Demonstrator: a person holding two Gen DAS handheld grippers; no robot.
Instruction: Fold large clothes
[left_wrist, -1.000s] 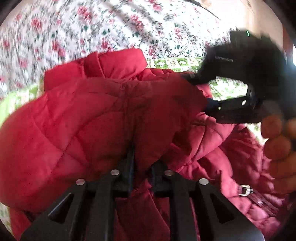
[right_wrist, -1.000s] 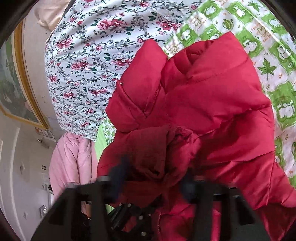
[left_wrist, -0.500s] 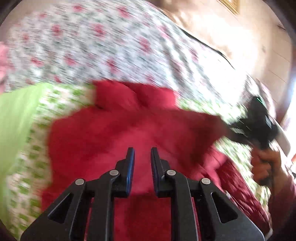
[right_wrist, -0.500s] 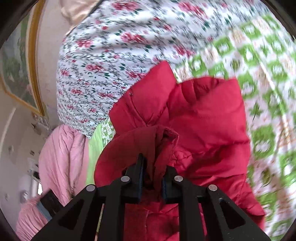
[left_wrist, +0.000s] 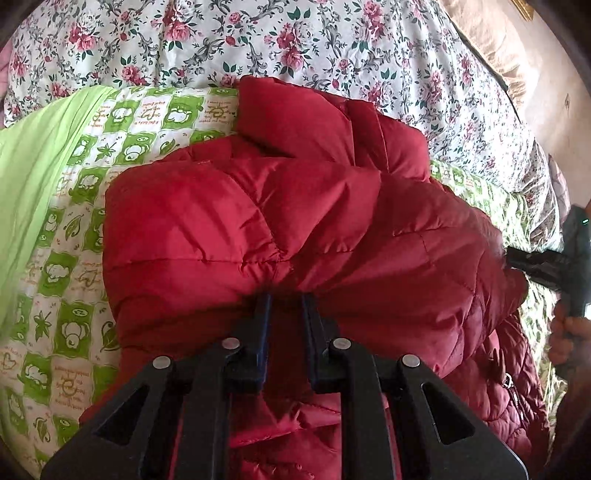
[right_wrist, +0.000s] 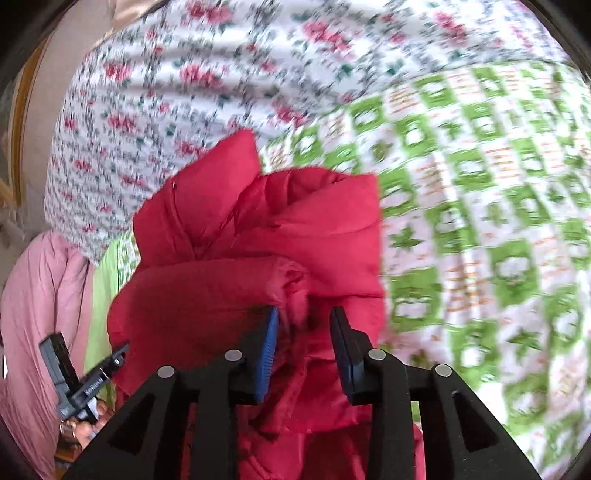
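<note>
The bed (left_wrist: 74, 258) is looked down on steeply from just behind the left gripper (left_wrist: 286, 299), close above the red jacket (left_wrist: 258, 206). A shallower downward view is taken from behind the right gripper (right_wrist: 304, 317), equally near and blurred. The jacket, the green-checked sheet (right_wrist: 480, 221) and the floral quilt (left_wrist: 295, 44) are shared, and each gripper is caught at the edge of the other's view.

L tongs (left_wrist: 286, 306) narrow, pinching fabric; R tongs (right_wrist: 304, 321) opening, angled down.
</note>
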